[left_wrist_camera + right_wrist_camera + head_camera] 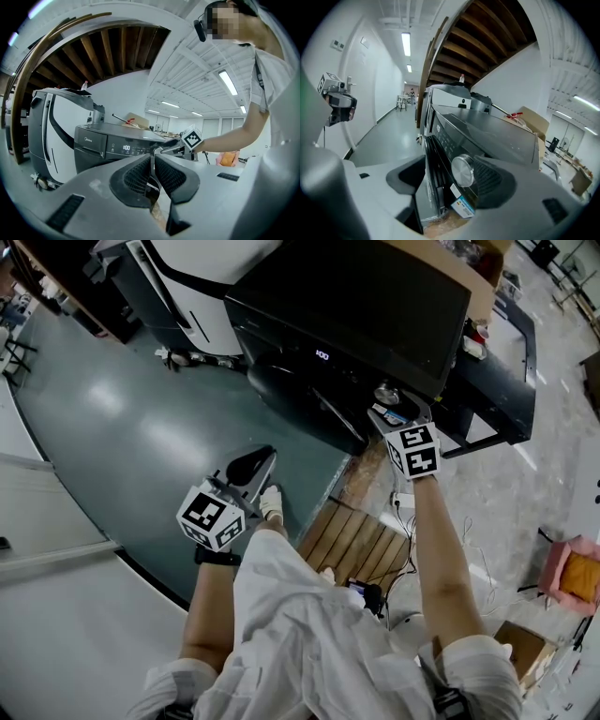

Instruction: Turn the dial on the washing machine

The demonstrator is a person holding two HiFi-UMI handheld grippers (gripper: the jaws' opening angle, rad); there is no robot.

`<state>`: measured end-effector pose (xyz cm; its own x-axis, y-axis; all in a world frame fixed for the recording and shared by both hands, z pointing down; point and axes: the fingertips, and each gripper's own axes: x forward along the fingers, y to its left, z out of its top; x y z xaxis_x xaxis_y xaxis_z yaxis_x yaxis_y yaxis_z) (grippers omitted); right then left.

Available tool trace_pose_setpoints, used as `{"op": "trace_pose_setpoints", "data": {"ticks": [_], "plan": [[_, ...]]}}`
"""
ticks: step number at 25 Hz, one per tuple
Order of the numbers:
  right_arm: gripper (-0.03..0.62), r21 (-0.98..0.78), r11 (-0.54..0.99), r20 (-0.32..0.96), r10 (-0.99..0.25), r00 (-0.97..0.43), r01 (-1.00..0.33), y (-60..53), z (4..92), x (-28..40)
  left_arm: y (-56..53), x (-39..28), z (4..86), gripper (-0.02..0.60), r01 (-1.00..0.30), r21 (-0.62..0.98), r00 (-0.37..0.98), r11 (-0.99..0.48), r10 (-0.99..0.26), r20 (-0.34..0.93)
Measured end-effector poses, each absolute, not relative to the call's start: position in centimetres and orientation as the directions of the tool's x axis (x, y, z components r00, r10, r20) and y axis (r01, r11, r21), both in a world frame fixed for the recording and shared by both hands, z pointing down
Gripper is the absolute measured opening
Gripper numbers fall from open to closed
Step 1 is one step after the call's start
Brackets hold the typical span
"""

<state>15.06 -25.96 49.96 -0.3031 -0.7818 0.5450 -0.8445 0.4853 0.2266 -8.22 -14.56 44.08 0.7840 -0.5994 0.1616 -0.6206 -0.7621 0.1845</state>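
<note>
A dark washing machine (356, 306) stands ahead, its display lit. Its round silver dial (385, 393) sits at the right end of the front panel. My right gripper (392, 412) is held up to that dial. In the right gripper view the dial (463, 170) lies between the open jaws of the right gripper (449, 168), close to the right pad (490, 180) and well apart from the left one. My left gripper (264, 456) hangs low over the floor, left of the machine, shut on nothing. In the left gripper view the left gripper (152, 158) points at the machine (105, 145).
A white machine (192, 277) stands left of the dark one. A cardboard box (473, 282) lies on top at the back. A wooden pallet (361, 540) and cables lie at the person's feet. A camera on a stand (340, 101) is at the left.
</note>
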Motion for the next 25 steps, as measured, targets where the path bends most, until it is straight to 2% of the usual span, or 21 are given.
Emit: {"op": "trace_pose_setpoints", "data": {"ticks": [7, 25], "plan": [[0.319, 0.222, 0.45, 0.563, -0.783, -0.263, -0.865, -26.4, 51.9, 15.9, -15.4, -8.7, 44.6, 0.029, -0.627, 0.188, 0.779, -0.756, -0.602, 0.173], [0.318, 0.205, 0.463, 0.505, -0.804, -0.312, -0.862, -27.0, 50.2, 14.6, -15.4, -8.4, 44.8, 0.029, -0.628, 0.192, 0.778, -0.754, -0.603, 0.174]]}}
